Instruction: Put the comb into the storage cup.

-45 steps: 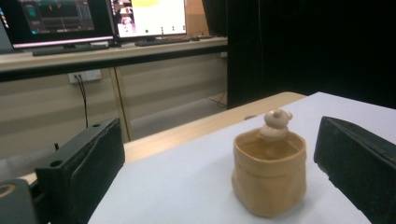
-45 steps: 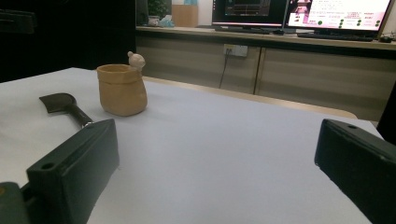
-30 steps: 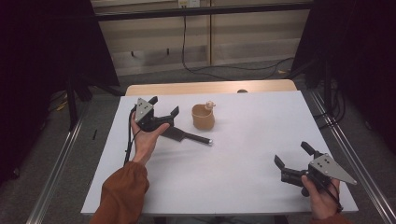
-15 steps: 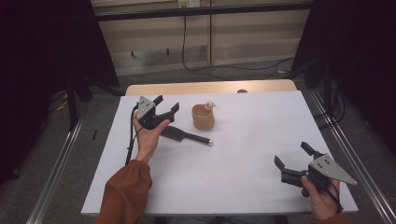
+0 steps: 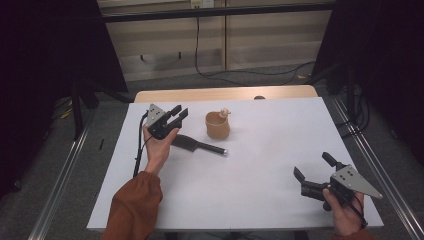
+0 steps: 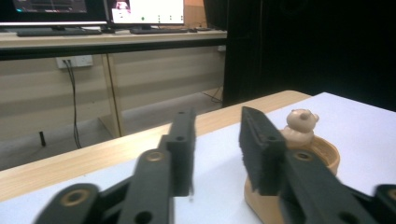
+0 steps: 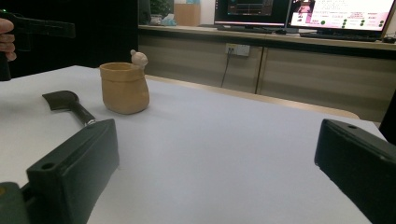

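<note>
**Narrowed jaws hang beside the cup, nothing between them**

The left gripper (image 5: 176, 114), raised off the table (image 5: 260, 200), has just been closing its jaws; a gap remains and no object sits in it. Just below lies a dark scoop (image 5: 192, 145), and just beyond the jaw tips stands a tan cup (image 5: 217, 125) with a small bear figure (image 6: 300, 125) on its rim. Pushed forward at this narrow width, a jaw would likely strike the cup's wall and tip it, or knock the figure. Well apart, the right gripper (image 5: 316, 172) rests with jaws wide apart, empty.
</note>
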A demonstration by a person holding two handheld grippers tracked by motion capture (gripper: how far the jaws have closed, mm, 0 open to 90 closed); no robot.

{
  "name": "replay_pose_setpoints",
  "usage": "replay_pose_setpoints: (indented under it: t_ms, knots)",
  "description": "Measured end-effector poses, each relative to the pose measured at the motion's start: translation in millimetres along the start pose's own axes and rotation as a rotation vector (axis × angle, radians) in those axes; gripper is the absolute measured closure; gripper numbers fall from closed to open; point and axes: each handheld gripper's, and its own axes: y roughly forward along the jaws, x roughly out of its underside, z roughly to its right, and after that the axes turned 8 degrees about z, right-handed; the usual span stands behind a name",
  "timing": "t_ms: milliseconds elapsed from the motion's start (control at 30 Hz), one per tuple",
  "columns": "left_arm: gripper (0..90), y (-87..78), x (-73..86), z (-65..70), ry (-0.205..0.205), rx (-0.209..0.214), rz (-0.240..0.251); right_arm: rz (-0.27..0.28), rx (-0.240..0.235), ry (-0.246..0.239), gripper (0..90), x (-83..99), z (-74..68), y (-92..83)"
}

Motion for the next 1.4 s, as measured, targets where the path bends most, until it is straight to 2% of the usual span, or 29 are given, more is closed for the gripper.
replay_pose_setpoints:
  t_ms: [33, 67, 100, 233, 567, 700, 800, 967, 1067, 1267, 1400]
  knots:
    - [71.0, -0.4, 0.2, -0.2, -0.003, 0.004, -0.007, 0.000, 0.001, 0.000, 0.0, 0.0, 0.1, 0.0]
    - [79.5, -0.9, 0.2, -0.8, -0.001, 0.009, -0.012, -0.004, 0.000, 0.003, 0.0, 0.0, 0.2, -0.1]
    - [79.5, -1.0, 0.3, -0.7, -0.011, 0.002, -0.009, -0.004, 0.000, 0.003, 0.0, 0.0, 0.2, -0.1]
    - [89.1, -1.4, 0.4, -1.9, -0.010, 0.017, -0.025, -0.003, -0.001, 0.000, 0.0, 0.0, 0.0, 0.2]
    - [90.0, 0.8, 2.7, -3.5, -0.103, 0.014, -0.077, -0.002, 0.000, -0.001, 0.0, -0.2, 0.4, -0.1]
    - [90.0, 1.5, 4.6, -5.4, -0.144, -0.013, -0.140, 0.000, 0.000, -0.002, 0.0, -0.3, 0.6, 0.0]
    - [90.0, 3.5, 5.4, -6.4, -0.162, 0.011, -0.184, -0.002, 0.001, -0.001, 0.0, -0.3, 0.3, 0.0]
    - [90.0, 8.0, 0.9, -7.2, -0.138, 0.044, -0.267, -0.001, -0.005, 0.000, 0.0, -0.1, 0.3, 0.1]
    - [90.0, 11.3, 1.8, -8.0, -0.146, 0.054, -0.313, -0.002, -0.005, 0.001, 0.0, -0.1, 0.3, 0.2]
    - [90.0, 17.5, 1.3, -9.0, -0.156, 0.062, -0.408, -0.003, -0.005, 0.000, 0.0, 0.0, 0.0, 0.3]
    - [90.0, 22.8, -1.9, -11.7, -0.143, 0.054, -0.463, -0.003, -0.006, 0.000, 0.0, 0.0, 0.2, 0.4]
